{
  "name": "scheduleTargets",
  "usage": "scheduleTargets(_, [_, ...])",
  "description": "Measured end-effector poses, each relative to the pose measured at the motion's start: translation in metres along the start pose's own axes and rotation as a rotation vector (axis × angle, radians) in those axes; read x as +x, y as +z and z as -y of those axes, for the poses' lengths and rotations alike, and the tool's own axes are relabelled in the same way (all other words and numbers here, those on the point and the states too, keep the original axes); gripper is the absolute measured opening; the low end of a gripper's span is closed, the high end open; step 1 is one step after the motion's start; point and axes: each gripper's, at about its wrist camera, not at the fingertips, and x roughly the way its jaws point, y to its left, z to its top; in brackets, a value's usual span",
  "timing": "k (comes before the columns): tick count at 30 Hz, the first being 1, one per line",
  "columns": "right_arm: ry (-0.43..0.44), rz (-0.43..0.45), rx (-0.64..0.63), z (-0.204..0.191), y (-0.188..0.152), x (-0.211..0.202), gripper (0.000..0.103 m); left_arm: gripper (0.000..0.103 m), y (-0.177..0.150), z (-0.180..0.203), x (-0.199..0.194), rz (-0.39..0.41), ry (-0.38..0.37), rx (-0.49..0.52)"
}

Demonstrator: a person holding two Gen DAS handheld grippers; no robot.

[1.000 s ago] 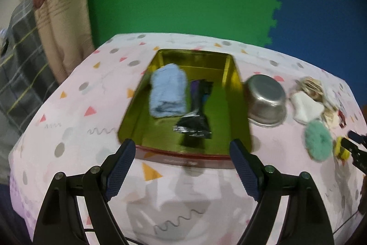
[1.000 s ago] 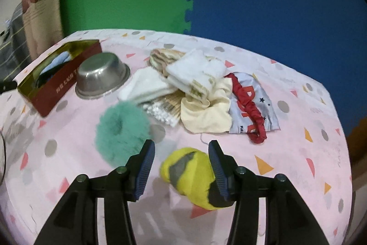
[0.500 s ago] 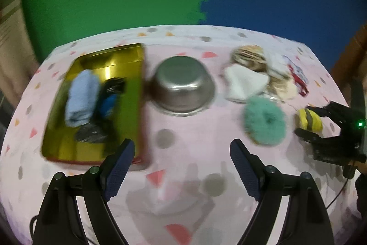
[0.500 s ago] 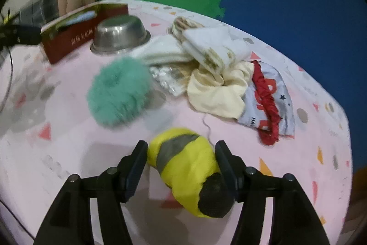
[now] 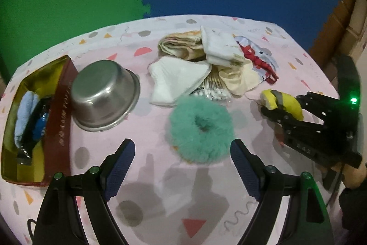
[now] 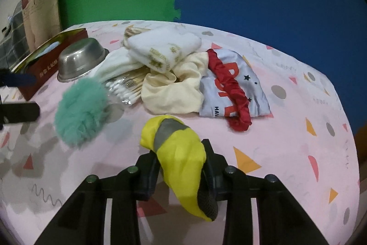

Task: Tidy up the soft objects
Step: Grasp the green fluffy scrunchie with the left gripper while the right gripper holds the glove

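- Two hand-held grippers work a pink patterned worktop (image 5: 160, 176); at far left of the left wrist view a gold-lined tin (image 5: 58, 130) already holds a blue cloth (image 5: 25, 116) and a dark packet (image 5: 37, 128).
- Just right of the tin, an upturned steel bowl (image 5: 104, 95) sits beside it, apart from the soft goods.
- At lower centre, the left hand-held gripper (image 5: 182, 167) hangs wide open and empty, its blue pads framing the near edge of a teal fluffy scrunchie (image 5: 201, 128) without touching it.
- Behind the scrunchie, a pile of folded cloths (image 5: 183, 79), cotton swabs (image 5: 213, 88) and a red scrunchie (image 5: 259, 61) awaits sorting in the upper middle.
- At right, the right hand-held gripper (image 6: 181, 167) is closing on a yellow-and-grey sock (image 6: 179, 153), which lies between its jaws on the worktop, low in the right wrist view.
- The grip looks best taken mid-sock, squeezed firmly before lifting, since limp fabric may slip or trail.
- A likely destination is the tin at far left; carrying high over the bowl would avoid snagging.
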Motion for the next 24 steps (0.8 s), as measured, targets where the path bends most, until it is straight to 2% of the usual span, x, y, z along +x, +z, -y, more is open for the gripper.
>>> scheduleTargets(5, [-0.001,-0.010,0.019,0.005,-0.001,0.002,0.035,0.083,0.004,0.007,0.028,-0.051,0.015,-0.027])
scheduleTargets(8, [0.007,-0.013,0.038,0.008,-0.002,0.002,0.035,0.083,0.008,0.011,0.041,-0.057,0.042,-0.015])
scheduleTargets(12, [0.034,-0.013,0.064,0.013,-0.002,0.003,0.035,0.082,0.014,0.015,0.051,-0.068,0.039,-0.015])
scheduleTargets(16, [0.046,-0.014,0.073,0.015,-0.003,0.003,0.035,0.049,0.017,0.015,0.057,-0.088,0.020,-0.023])
scheduleTargets(17, [0.050,-0.015,0.075,0.016,-0.003,0.003,0.035,0.033,0.018,0.015,0.056,-0.089,0.010,-0.014])
scheduleTargets(18, [0.054,-0.014,0.078,0.017,-0.003,0.003,0.035,0.024,0.018,0.016,0.056,-0.093,-0.005,-0.008])
scheduleTargets(20, [0.062,-0.015,0.083,0.018,-0.003,0.003,0.036,0.017,0.019,0.015,0.054,-0.102,-0.042,-0.016])
scheduleTargets(24, [0.067,-0.017,0.083,0.020,-0.003,0.004,0.036,0.015,0.013,0.013,0.045,-0.103,-0.044,-0.030])
